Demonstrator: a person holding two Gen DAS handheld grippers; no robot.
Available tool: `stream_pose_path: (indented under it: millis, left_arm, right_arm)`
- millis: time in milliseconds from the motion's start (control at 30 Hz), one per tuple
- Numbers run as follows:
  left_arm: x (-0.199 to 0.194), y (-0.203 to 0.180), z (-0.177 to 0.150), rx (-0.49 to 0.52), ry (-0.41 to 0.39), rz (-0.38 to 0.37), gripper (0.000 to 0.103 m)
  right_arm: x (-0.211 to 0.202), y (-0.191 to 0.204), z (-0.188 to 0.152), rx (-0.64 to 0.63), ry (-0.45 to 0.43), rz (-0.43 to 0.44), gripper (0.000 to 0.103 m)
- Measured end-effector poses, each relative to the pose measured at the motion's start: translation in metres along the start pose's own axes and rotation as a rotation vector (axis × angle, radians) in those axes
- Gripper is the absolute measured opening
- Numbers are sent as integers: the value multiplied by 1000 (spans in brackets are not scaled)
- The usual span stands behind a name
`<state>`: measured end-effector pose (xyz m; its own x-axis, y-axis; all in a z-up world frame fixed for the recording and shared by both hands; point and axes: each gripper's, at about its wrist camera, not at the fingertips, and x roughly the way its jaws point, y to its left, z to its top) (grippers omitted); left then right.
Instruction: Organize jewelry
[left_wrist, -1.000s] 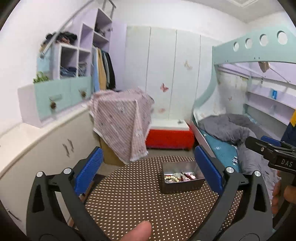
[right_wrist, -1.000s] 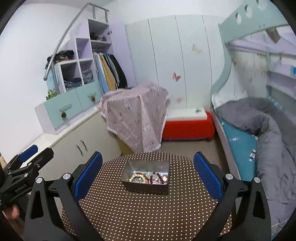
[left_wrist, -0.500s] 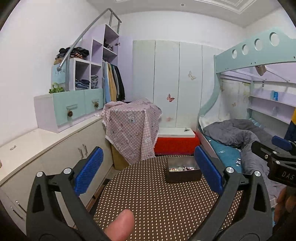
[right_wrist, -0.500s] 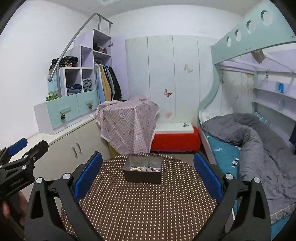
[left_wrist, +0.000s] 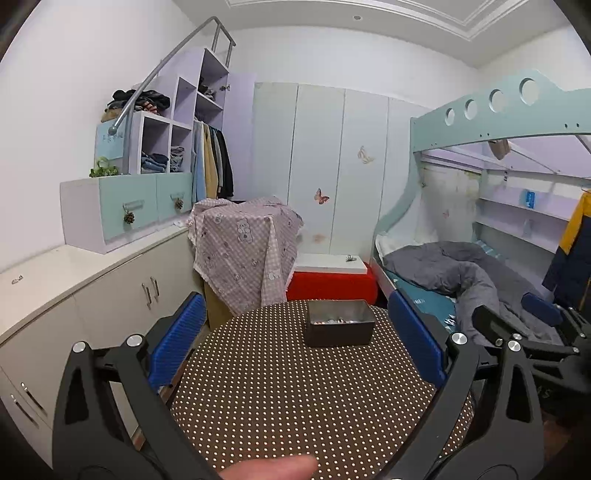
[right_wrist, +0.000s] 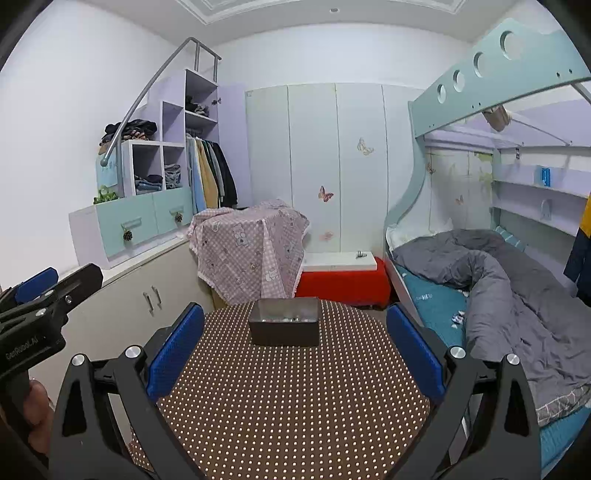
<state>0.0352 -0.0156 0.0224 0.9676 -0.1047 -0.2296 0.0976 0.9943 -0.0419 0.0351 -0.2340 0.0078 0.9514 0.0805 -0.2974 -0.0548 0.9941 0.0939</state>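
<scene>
One round dotted table (right_wrist: 280, 398) carries one dark metal box (right_wrist: 283, 327). Two grippers show, the left gripper (left_wrist: 295, 339) and the right gripper (right_wrist: 295, 338). The jewelry (left_wrist: 334, 321) inside the box looks like several pieces, too small to count.

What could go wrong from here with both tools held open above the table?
1. The tin sits near the far edge of the round table; a push while reaching in could slide it off.
2. From this low angle the jewelry barely shows over the tin's rim, so aiming a pinch is likely hard.
3. The left tool and right tool are side by side and may collide over the tin.
</scene>
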Motion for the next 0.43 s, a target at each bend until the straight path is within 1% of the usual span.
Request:
stream_pose_path:
  millis: [133, 267, 433]
  left_arm:
    - [-1, -1, -4, 14, -6, 1, 97]
    - [-4, -8, -5, 40, -12, 27, 97]
    - [-10, -12, -5, 60, -35, 76, 97]
  right_arm:
    - [3, 0, -2, 3, 10, 4, 95]
    - [1, 2, -2, 1, 4, 8, 95]
    - [-4, 5, -1, -6, -12, 4, 95]
